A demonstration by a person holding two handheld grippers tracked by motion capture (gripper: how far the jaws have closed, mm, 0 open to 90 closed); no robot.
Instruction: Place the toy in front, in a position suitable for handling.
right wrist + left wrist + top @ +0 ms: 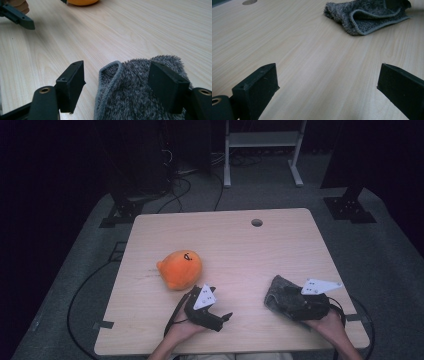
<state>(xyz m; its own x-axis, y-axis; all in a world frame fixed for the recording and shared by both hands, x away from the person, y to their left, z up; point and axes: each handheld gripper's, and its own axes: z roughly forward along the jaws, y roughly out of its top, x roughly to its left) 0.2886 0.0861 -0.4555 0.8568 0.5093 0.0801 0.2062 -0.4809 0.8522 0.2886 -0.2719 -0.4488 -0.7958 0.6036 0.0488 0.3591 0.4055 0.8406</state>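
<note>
From the high view, the left gripper (220,319) rests low over the near left part of the table (230,245), held by the person's left hand (181,330), just in front of an orange plush toy (180,269). The right gripper (282,300) sits at the near right, its tip on a crumpled grey cloth (278,292).

In the left gripper view, the left gripper (328,77) has its jaws wide apart with only bare wood between them. The cloth (364,16) lies well ahead and to the right, folded over on itself.

In the right gripper view, the right gripper (116,80) also has its jaws spread. The cloth (132,92) bunches between them, up against the right jaw, with a gap to the left jaw; the pads are not pressing on it. The toy (82,2) shows at the top edge.
</note>
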